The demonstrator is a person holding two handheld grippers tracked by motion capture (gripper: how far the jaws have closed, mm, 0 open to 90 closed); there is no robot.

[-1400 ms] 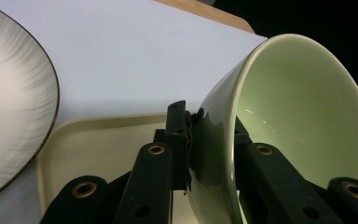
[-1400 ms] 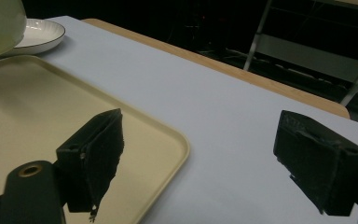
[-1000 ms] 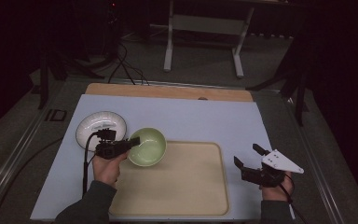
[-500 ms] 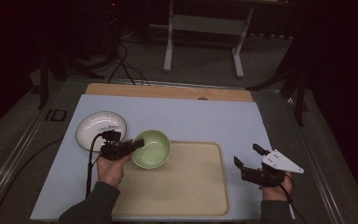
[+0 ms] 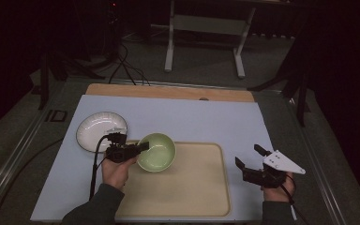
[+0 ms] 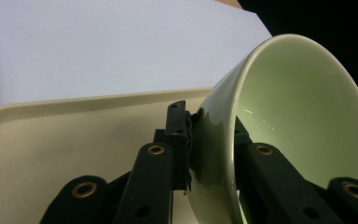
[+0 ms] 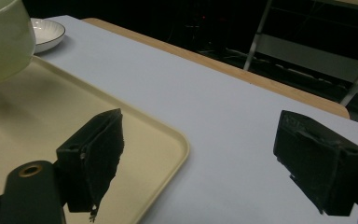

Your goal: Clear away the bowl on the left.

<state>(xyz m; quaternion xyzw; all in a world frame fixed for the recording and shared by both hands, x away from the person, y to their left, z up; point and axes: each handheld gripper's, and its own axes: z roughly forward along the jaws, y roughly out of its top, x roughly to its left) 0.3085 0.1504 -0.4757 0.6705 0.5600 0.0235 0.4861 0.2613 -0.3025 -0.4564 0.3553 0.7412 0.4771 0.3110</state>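
**Left gripper holding the bowl over the tray**

My left gripper [image 5: 143, 146] is clamped on the near wall of the green bowl [image 5: 157, 152], one jaw outside and one inside the rim. In the left gripper view the bowl [image 6: 289, 126] is tipped on its side, its opening turned away from the jaws, above the tray [image 6: 65, 140]. From above, the bowl sits over the tray's [image 5: 192, 197] upper left corner. My right gripper [image 5: 252, 161] hangs off the tray's right edge with jaws wide apart and nothing between them. A white plate [image 5: 101, 130] lies on the counter [image 5: 192, 117] just left of the bowl.
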